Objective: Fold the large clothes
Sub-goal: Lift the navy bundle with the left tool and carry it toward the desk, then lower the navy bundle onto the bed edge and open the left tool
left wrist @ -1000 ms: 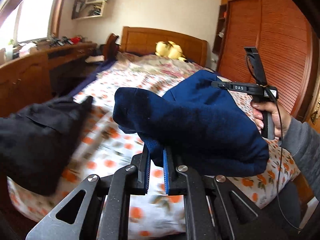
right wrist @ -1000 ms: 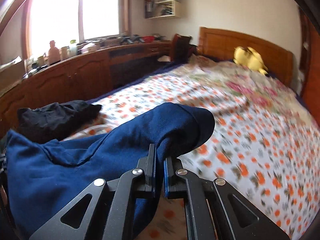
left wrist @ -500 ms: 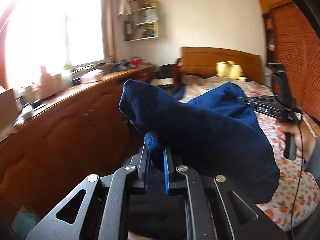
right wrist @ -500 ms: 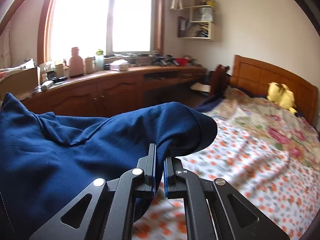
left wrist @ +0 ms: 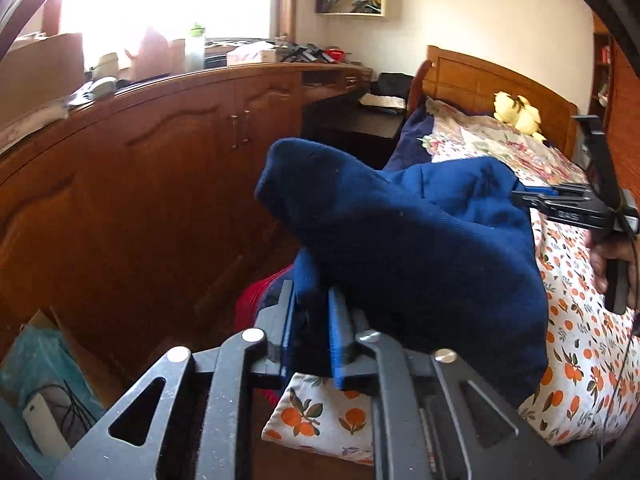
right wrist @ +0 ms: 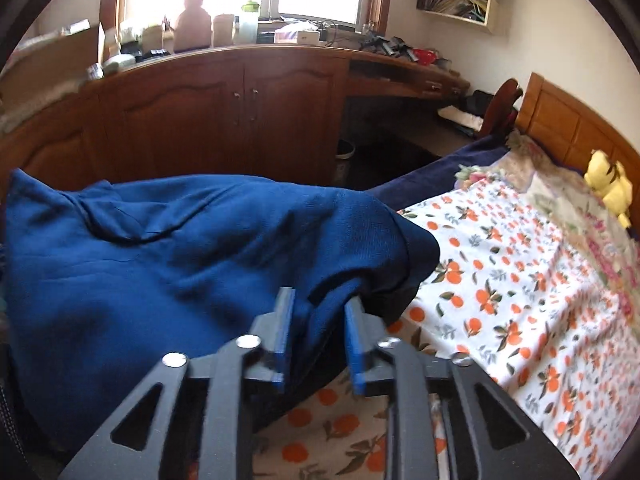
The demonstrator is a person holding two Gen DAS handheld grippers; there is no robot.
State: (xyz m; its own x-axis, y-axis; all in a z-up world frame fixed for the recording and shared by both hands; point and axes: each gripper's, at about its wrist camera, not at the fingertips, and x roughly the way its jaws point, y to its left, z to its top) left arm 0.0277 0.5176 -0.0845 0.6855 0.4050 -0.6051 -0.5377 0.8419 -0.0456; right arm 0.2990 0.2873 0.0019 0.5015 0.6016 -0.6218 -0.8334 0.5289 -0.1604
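Observation:
A bundled navy blue garment hangs between both grippers over the left edge of the bed. My left gripper is shut on a fold of it. In the right wrist view the garment drapes to the left. My right gripper has its jaws parted, with cloth still lying between the fingers. The right gripper also shows in the left wrist view, at the garment's far side.
A wooden cabinet run with a cluttered top lines the left wall. The bed's orange-print sheet spreads right, with a yellow plush toy by the headboard. A cardboard box and a red item sit on the floor.
Both grippers have swung left with the garment, from over the bed to its cabinet side. The right gripper's jaws have parted from shut. The black clothing pile has gone out of view.

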